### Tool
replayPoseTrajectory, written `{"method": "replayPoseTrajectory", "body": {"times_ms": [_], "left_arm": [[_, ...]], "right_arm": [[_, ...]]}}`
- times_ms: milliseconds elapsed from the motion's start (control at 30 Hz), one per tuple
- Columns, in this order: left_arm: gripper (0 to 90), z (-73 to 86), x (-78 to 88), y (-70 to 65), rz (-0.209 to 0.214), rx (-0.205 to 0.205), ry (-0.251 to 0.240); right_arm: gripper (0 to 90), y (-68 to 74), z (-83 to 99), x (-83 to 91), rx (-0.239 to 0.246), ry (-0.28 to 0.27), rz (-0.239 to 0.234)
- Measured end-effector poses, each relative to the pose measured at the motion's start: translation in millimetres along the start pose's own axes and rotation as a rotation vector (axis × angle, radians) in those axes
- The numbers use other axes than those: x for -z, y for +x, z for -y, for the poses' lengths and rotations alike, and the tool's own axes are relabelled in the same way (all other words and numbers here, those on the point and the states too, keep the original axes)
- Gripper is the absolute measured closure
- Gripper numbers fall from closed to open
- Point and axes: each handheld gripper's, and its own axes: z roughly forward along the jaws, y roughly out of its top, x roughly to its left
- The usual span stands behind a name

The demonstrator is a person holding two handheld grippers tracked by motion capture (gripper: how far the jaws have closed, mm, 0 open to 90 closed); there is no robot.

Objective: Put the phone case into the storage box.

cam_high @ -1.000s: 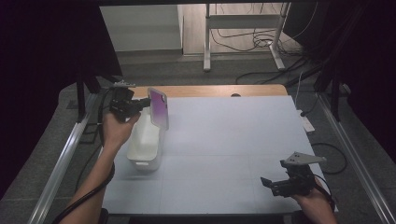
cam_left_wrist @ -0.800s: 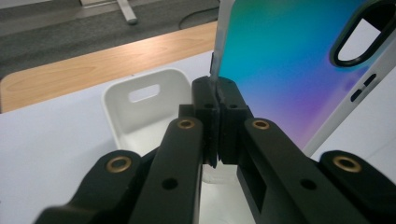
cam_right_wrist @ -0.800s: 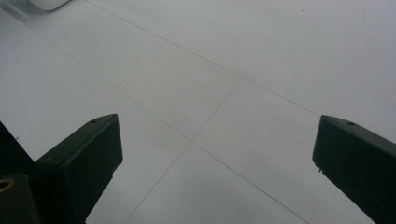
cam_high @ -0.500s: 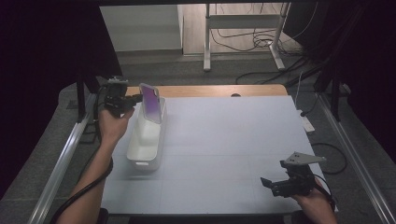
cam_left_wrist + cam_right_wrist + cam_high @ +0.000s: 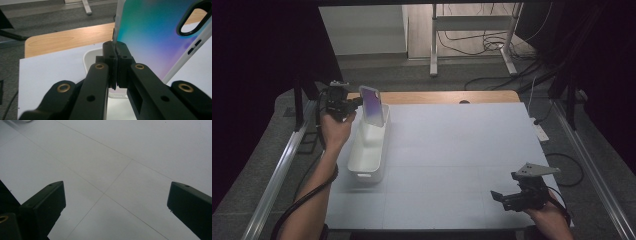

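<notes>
In the last second I moved the left gripper (image 5: 353,103) away from me, toward the far left corner of the table (image 5: 452,150), and I raised it a little. Its jaws were pressed together on the thin edge of the phone case (image 5: 373,105), so the case went with it. Before, the case hung lower over the white bin (image 5: 368,155); at this moment it stood nearly upright above the far end of the bin, and I could not tell if its lower edge touched the rim. In the left gripper view the case (image 5: 155,35) showed a blue-green to purple face and a camera cutout. I judged that the case was being carried out of the bin or repositioned over it. The right gripper (image 5: 512,195) rested near the near right corner, its jaws wide apart with nothing between them, as it was before.
</notes>
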Motion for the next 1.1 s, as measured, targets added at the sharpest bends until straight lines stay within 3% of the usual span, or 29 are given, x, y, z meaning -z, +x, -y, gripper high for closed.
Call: {"method": "replayPoseTrajectory", "body": {"times_ms": [800, 1100], "left_arm": [[87.9, 0.6, -43.8, 5.7, -0.067, 0.030, 0.032], [87.8, 2.8, -52.4, 7.2, -0.079, 0.043, 0.047]], "right_arm": [[2.1, -0.2, -0.1, -1.1, 0.008, 0.016, -0.010], [2.4, -0.1, -0.2, -1.4, 0.006, 0.020, -0.012]]}}
